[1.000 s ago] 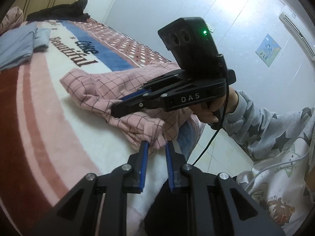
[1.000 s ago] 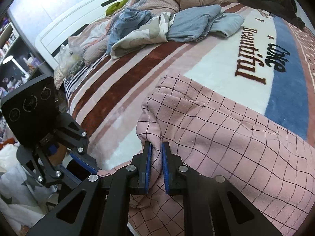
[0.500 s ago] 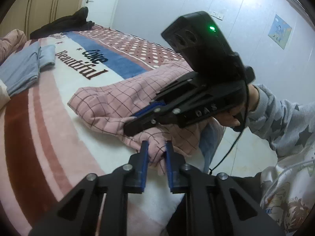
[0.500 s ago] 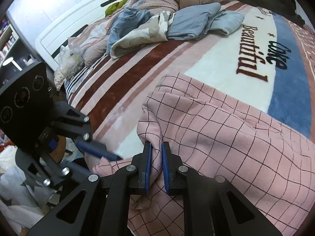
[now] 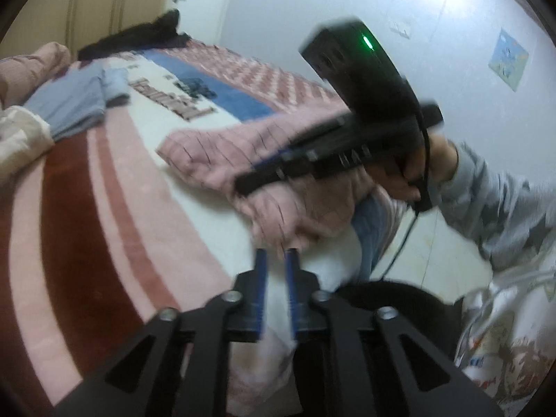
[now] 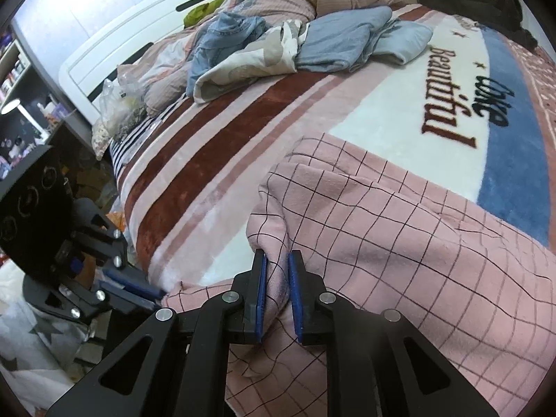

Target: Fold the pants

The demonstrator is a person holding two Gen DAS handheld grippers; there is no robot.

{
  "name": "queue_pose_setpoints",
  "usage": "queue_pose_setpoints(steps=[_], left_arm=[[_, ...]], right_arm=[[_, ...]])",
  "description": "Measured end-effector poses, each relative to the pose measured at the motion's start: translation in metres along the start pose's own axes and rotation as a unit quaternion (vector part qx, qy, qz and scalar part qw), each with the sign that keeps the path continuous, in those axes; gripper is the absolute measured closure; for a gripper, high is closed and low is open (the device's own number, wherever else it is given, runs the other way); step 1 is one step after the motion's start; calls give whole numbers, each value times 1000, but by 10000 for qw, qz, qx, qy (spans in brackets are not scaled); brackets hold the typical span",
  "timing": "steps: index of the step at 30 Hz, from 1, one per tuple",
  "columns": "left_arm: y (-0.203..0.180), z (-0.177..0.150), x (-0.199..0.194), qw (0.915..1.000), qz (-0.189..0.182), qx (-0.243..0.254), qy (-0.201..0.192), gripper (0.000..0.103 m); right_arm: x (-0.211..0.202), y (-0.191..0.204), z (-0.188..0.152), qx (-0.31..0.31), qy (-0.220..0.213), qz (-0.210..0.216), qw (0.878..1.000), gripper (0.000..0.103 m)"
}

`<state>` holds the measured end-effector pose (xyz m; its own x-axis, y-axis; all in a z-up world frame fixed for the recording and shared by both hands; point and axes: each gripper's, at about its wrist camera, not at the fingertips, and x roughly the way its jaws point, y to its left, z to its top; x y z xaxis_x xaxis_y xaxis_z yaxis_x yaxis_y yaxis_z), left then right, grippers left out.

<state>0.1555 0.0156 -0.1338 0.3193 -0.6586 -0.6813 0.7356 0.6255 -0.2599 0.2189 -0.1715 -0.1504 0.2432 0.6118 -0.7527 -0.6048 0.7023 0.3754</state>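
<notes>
Bedroom, white walls. Wide bed under a striped blanket in maroon, pink, white and blue, with "Beautiful" lettering on the white band. Far end of the bed: heap of loose clothes, blue and cream, against the white headboard. A dark garment lies at the bed's far corner.

My left gripper sits at the near bed edge. Its jaws have just been opening; in the blurred left view the blue pads stand apart with white blanket showing between them, and the pink cloth's corner sits just beyond the tips. No grip that I can see.

The pants, pink with a thin dark check, lie spread on the near right part of the blanket, bunched at the near edge.

My right gripper has a raised fold of the pants between its pads. Those jaws have just been opening slightly; cloth fills the gap and touches both pads. A hand in a grey starred sleeve holds it.
</notes>
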Motion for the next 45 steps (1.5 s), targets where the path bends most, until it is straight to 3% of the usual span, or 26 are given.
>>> queue_pose_setpoints(steps=[1, 2, 7, 9, 11, 13, 21, 22, 23, 25, 29, 30, 32, 35, 37, 39, 42, 45], left_arm=[[1, 4, -3, 9998, 131, -88, -152, 69], [3, 6, -4, 9994, 211, -164, -231, 66], [18, 13, 12, 9939, 358, -939, -449, 66], [18, 11, 27, 9926, 472, -1070, -312, 70], [18, 5, 38, 9912, 257, -1283, -176, 91], [15, -5, 41, 9906, 115, -1356, -111, 91], [1, -24, 37, 9890, 540, -1344, 285, 92], [2, -21, 35, 9881, 587, -1402, 238, 85], [4, -19, 32, 9868, 622, -1484, 167, 66], [10, -10, 26, 9835, 622, -1695, -150, 48], [28, 6, 41, 9723, 379, -2292, -272, 48], [33, 10, 50, 9686, 316, -2450, -275, 50], [38, 16, 64, 9644, 405, -2604, -220, 74], [40, 18, 75, 9619, 536, -2676, -158, 92], [39, 19, 72, 9643, 600, -2571, -196, 93], [43, 16, 67, 9611, 580, -2691, -222, 94], [38, 14, 63, 9637, 887, -2511, -173, 94], [32, 19, 62, 9644, 1132, -2387, -108, 92]], right_arm=[[-3, 4, -1, -63, -34, -42, 10000, 89], [-6, 9, -3, -172, -86, -89, 9998, 87], [-26, 25, -12, -487, -357, -322, 9977, 72], [-35, 24, -16, -455, -458, -378, 9972, 72], [-45, 22, -22, -486, -543, -525, 9960, 72], [-52, 18, -28, -452, -576, -581, 9956, 72], [-76, -6, -53, -93, -679, -616, 9957, 72], [-81, -10, -56, -33, -728, -615, 9954, 72], [-86, -12, -59, 11, -790, -623, 9949, 72], [-96, -16, -62, 84, -908, -629, 9938, 72], [-126, -26, -72, 270, -1239, -700, 9895, 72], [-137, -31, -77, 341, -1348, -771, 9873, 72], [-155, -40, -86, 467, -1508, -927, 9831, 72], [-178, -54, -102, 682, -1702, -1202, 9757, 72], [-199, -69, -122, 919, -1840, -1479, 9674, 72], [-215, -80, -139, 1134, -1920, -1716, 9596, 67], [-241, -100, -174, 1567, -2007, -1998, 9462, 64], [-264, -123, -212, 2130, -2077, -2206, 9289, 53]])
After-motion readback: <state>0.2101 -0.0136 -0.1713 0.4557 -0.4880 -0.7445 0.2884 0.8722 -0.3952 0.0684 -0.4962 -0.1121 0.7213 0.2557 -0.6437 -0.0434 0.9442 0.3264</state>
